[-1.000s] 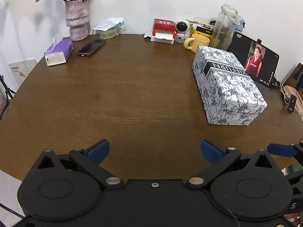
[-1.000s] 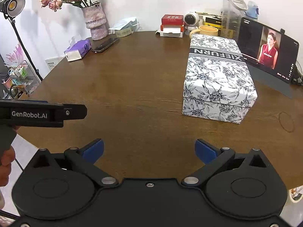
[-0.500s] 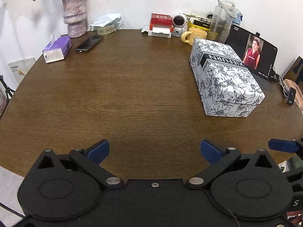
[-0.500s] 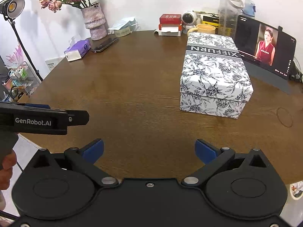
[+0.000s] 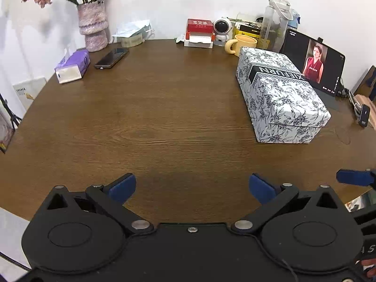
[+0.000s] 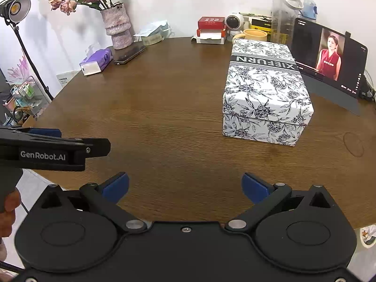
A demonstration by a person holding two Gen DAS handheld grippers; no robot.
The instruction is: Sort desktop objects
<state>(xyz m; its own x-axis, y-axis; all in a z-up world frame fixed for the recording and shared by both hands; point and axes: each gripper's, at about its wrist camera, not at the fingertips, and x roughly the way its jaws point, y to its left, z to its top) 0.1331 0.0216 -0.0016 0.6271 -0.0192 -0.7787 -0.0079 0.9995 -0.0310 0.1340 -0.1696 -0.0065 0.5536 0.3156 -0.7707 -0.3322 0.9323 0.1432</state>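
A white box with a dark floral print [image 5: 279, 96] [image 6: 265, 91] stands closed on the right of the round wooden table [image 5: 164, 122] [image 6: 164, 117]. At the far left lie a purple tissue pack [image 5: 72, 65] [image 6: 96, 61] and a black phone [image 5: 112, 57] [image 6: 129, 54]. A yellow mug [image 5: 242, 44] [image 6: 255, 34] stands behind the box. My left gripper [image 5: 192, 185] hovers open over the near table edge, holding nothing. My right gripper [image 6: 185, 185] is open too, empty, over the same near edge. The left gripper's body shows at the left of the right wrist view.
Along the back wall stand a flower vase [image 5: 92, 28], a red-and-white box [image 5: 199, 33], a small white robot figure [image 5: 222, 29], a clear water jug [image 5: 276, 23] and a lit tablet [image 5: 315, 63]. A lamp on a stand [image 6: 16, 9] rises beyond the table's left edge.
Both grippers have drawn back and shifted slightly; the table view has widened and tilted. The box and other objects have not moved. Both jaws stay wide apart.
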